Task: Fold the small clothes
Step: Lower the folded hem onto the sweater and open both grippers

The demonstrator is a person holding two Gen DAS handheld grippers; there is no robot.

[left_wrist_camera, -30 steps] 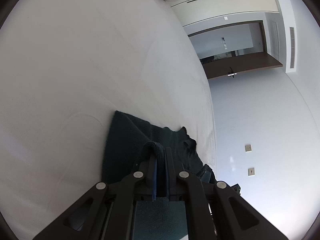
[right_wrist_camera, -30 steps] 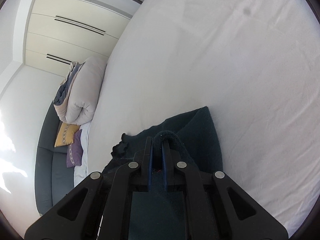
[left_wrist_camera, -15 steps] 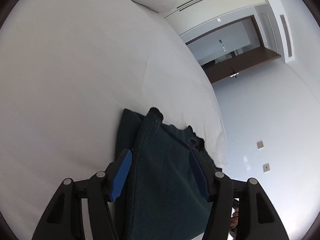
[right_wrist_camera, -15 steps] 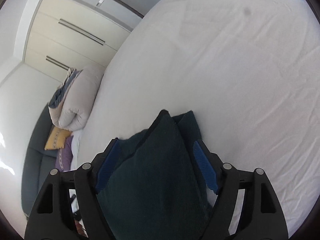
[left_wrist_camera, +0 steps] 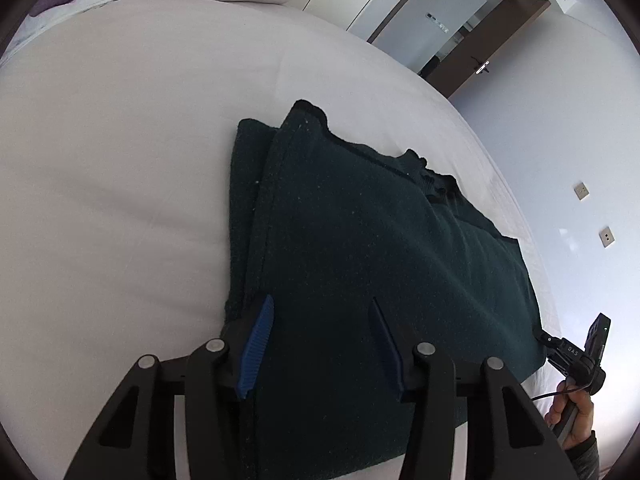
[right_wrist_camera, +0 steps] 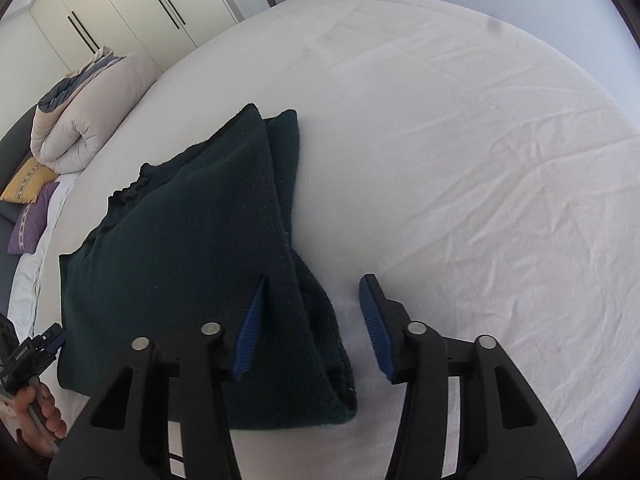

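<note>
A dark green knitted garment (left_wrist_camera: 360,240) lies folded on the white bed (left_wrist_camera: 120,160). My left gripper (left_wrist_camera: 322,340) hovers over its near left part with the blue pads apart. The jaws are closing, and the cloth lies under the gap unpinched. In the right wrist view the garment (right_wrist_camera: 192,248) has its right folded edge under my right gripper (right_wrist_camera: 312,320). Those jaws are also closing, and the pads do not press on the cloth. Each view shows the other gripper at the garment's far side: the right gripper (left_wrist_camera: 576,354) and the left gripper (right_wrist_camera: 32,350).
A rolled beige duvet (right_wrist_camera: 76,128) sits at the head of the bed, beside a yellow cushion (right_wrist_camera: 28,184) and a purple cushion (right_wrist_camera: 30,220). White wardrobe doors (right_wrist_camera: 120,12) stand behind. An open brown door (left_wrist_camera: 480,48) lies beyond the bed edge. Wrinkled sheet (right_wrist_camera: 480,160) spreads to the right.
Both grippers were shut on the garment's folded edge a second ago. They let go, opened wide and drew back. The garment now lies folded flat, and the jaws are narrower than half a second ago.
</note>
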